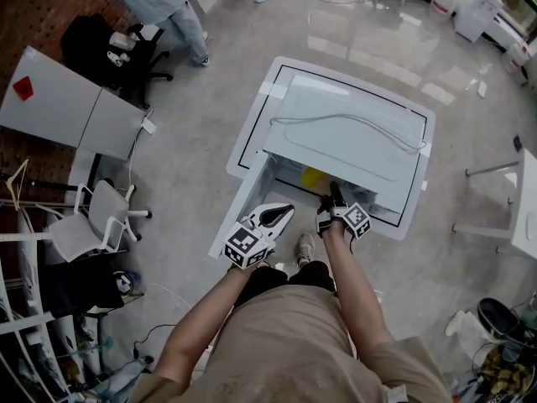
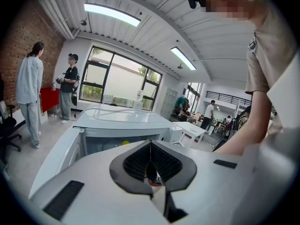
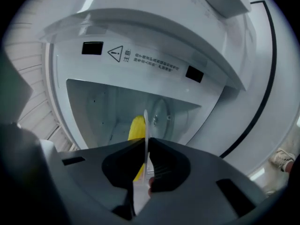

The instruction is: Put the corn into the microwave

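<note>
Holding right claw (image 3: pixel 145 142) clenched, empty, just short of yellow corn cob (image 3: pixel 137 128) inside open white microwave (image 1: pixel 352 137); left claw (image 2: pixel 150 144) clenched too.

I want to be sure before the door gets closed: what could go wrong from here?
1. The right gripper sits at the mouth of the microwave. If the left gripper swung the open door shut now, the door would likely strike it.
2. The right gripper's shut fingers point at the corn inside, so a push forward could knock it.
</note>
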`<action>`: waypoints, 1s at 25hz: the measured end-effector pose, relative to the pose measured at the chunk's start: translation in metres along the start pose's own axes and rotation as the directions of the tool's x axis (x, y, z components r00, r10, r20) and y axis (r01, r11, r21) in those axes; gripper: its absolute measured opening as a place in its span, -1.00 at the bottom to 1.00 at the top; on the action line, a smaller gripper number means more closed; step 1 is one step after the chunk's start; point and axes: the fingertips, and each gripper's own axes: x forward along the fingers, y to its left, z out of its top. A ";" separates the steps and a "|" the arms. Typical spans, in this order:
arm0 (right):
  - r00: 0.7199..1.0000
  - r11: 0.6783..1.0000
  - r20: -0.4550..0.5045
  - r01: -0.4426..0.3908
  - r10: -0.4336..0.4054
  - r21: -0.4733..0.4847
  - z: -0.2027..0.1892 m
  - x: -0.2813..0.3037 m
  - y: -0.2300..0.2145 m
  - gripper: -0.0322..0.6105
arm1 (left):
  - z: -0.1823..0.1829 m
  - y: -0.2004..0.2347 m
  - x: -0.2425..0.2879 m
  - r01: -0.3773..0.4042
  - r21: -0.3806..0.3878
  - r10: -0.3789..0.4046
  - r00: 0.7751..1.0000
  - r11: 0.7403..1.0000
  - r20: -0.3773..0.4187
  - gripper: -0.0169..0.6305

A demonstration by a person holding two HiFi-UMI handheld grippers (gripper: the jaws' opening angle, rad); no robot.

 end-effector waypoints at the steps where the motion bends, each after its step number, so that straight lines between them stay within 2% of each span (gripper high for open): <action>1: 1.000 1.000 0.007 0.005 -0.005 0.005 0.001 0.003 -0.002 -0.84 | 0.000 0.000 0.001 0.004 0.002 -0.004 1.000 1.000 -0.001 -0.92; 12: 0.997 0.999 0.059 0.043 -0.045 0.033 0.005 0.027 -0.012 -0.83 | -0.002 -0.002 -0.001 0.017 0.001 -0.017 1.000 1.000 -0.017 -0.92; 17: 0.994 0.996 0.071 0.085 -0.087 0.027 0.007 0.029 -0.017 -0.81 | -0.006 -0.003 -0.004 0.017 -0.004 -0.017 1.000 1.000 -0.021 -0.92; 21: 0.987 0.989 0.053 0.149 -0.150 0.005 0.004 0.031 -0.023 -0.81 | -0.007 -0.004 -0.005 0.019 -0.005 -0.019 1.000 1.000 -0.023 -0.92; 22: 0.988 0.988 0.035 0.153 -0.153 0.003 0.001 0.032 -0.023 -0.78 | -0.008 -0.005 -0.005 0.021 -0.006 -0.021 1.000 1.000 -0.022 -0.92; 24: 0.989 0.989 -0.009 0.150 -0.150 -0.001 -0.006 0.035 -0.023 -0.54 | -0.008 -0.007 -0.006 0.027 -0.006 -0.028 0.999 1.000 -0.021 -0.92; 25: 0.988 0.988 -0.030 0.151 -0.152 -0.014 -0.009 0.036 -0.022 -0.49 | -0.008 -0.008 -0.006 0.031 -0.006 -0.031 0.999 1.000 -0.021 -0.92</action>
